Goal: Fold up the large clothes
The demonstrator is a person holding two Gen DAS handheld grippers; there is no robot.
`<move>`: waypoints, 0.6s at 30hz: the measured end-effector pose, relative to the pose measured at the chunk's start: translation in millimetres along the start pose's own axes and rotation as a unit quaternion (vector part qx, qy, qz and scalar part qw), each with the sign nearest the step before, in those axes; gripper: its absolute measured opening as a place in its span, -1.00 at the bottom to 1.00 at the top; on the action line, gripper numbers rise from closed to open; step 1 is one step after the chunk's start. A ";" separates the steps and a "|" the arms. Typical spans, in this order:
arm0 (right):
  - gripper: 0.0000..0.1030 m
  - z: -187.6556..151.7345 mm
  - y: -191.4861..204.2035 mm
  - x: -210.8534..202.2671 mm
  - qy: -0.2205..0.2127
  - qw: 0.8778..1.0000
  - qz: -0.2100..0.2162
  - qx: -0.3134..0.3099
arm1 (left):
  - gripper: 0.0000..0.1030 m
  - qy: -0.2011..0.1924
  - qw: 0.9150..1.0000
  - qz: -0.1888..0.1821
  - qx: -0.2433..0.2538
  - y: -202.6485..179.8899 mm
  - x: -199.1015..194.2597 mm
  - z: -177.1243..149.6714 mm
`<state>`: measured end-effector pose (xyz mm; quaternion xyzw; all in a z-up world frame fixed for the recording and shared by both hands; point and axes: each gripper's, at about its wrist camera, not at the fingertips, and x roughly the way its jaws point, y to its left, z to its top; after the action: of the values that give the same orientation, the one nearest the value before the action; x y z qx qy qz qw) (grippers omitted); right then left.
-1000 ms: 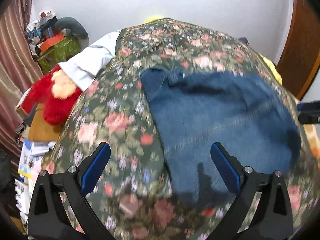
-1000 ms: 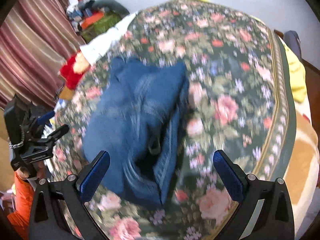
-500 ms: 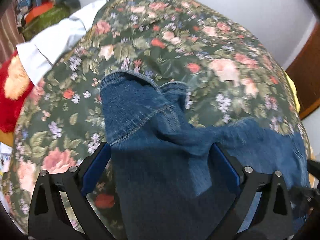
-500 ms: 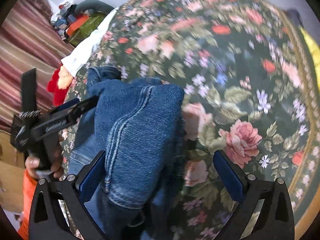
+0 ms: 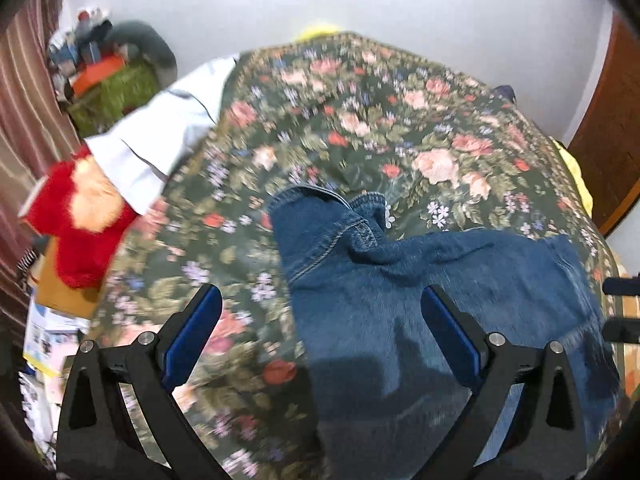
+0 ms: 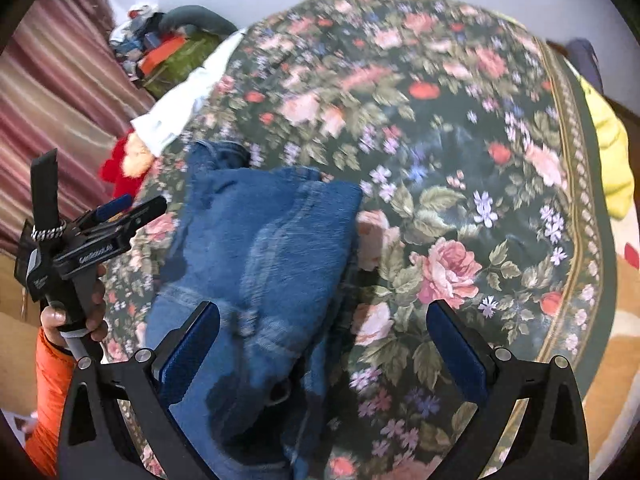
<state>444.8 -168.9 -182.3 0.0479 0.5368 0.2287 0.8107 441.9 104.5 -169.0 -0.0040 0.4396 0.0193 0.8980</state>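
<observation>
Jeans (image 5: 440,300): folded over on the bedspread (image 5: 360,128), blurred, below both your grippers.
Left gripper (image 5: 320,328): your 2 fingers are spread wide above the cloth, nothing between them.
Right gripper (image 6: 324,344): spread just as wide, empty, over the jeans' right edge.
Hand (image 6: 76,312): yours, orange sleeve, gripping the left handle at the bed's left side.
Plush (image 5: 80,216): red, beside the bed.

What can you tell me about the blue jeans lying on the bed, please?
The jeans are mid-blue denim with lighter stitched seams, folded over into a thick, slightly rumpled bundle. A hemmed leg end sticks out at the far side, creased where the top layer crosses it. They lie on the floral bedspread. Both grippers hover over them with jaws wide open, holding nothing.
</observation>
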 end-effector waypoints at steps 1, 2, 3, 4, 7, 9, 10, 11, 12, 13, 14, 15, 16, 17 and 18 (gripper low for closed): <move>1.00 -1.6 3.9 -3.6 -0.003 1.000 0.002 -0.003 | 0.96 -0.006 1.000 0.001 0.002 2.4 -9.7 -2.4; 1.00 -3.6 7.4 -6.7 -0.004 1.000 0.004 -0.007 | 0.96 -0.011 1.000 0.000 0.004 4.1 -16.5 -4.5; 1.00 -5.6 9.8 -8.5 -0.004 1.000 0.005 -0.009 | 0.96 -0.014 1.000 -0.003 0.004 5.6 -22.0 -7.0; 1.00 -7.3 12.9 -8.7 -0.004 1.000 0.007 -0.013 | 0.96 -0.016 1.000 -0.010 0.002 8.3 -27.2 -11.7; 1.00 -13.0 16.3 -1.5 0.005 1.000 0.012 -0.017 | 0.96 0.004 0.999 -0.046 -0.017 16.8 -27.2 -29.0; 1.00 -18.1 11.9 11.7 0.023 1.000 0.013 -0.008 | 0.96 0.036 0.994 -0.093 -0.046 22.0 -14.9 -42.8; 1.00 -19.9 9.2 18.0 0.032 0.999 0.014 -0.003 | 0.96 0.057 0.989 -0.120 -0.065 25.6 -5.6 -49.8; 1.00 -21.9 5.6 25.3 0.042 0.999 0.016 0.003 | 0.96 0.072 0.985 -0.137 -0.079 27.2 1.0 -55.9; 1.00 -23.9 1.2 33.0 0.052 0.998 0.020 0.012 | 0.96 0.088 0.980 -0.153 -0.096 29.7 10.5 -62.6; 1.00 -25.6 -4.1 39.9 0.060 0.997 0.033 0.025 | 0.96 0.104 0.974 -0.168 -0.114 31.6 21.0 -70.1; 1.00 -26.6 -9.1 45.0 0.066 0.996 0.048 0.040 | 0.97 0.115 0.969 -0.180 -0.127 32.4 29.6 -76.0; 1.00 -26.5 -15.8 50.5 0.075 0.993 0.071 0.061 | 0.97 0.125 0.961 -0.198 -0.145 34.2 38.8 -81.1; 1.00 -26.6 -19.1 53.7 0.079 0.991 0.083 0.071 | 0.97 0.133 0.952 -0.220 -0.169 37.1 47.3 -85.2; 1.00 -25.9 -23.0 56.7 0.080 0.989 0.094 0.080 | 0.97 0.141 0.940 -0.244 -0.194 40.3 56.1 -88.0; 1.00 -25.2 -25.1 59.3 0.079 0.988 0.100 0.084 | 0.97 0.148 0.931 -0.259 -0.210 42.3 62.5 -89.3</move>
<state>449.2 -170.5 -251.2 0.1516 0.6089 0.2657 0.7319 408.1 146.5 -272.7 -0.3093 0.5372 -0.1223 0.7751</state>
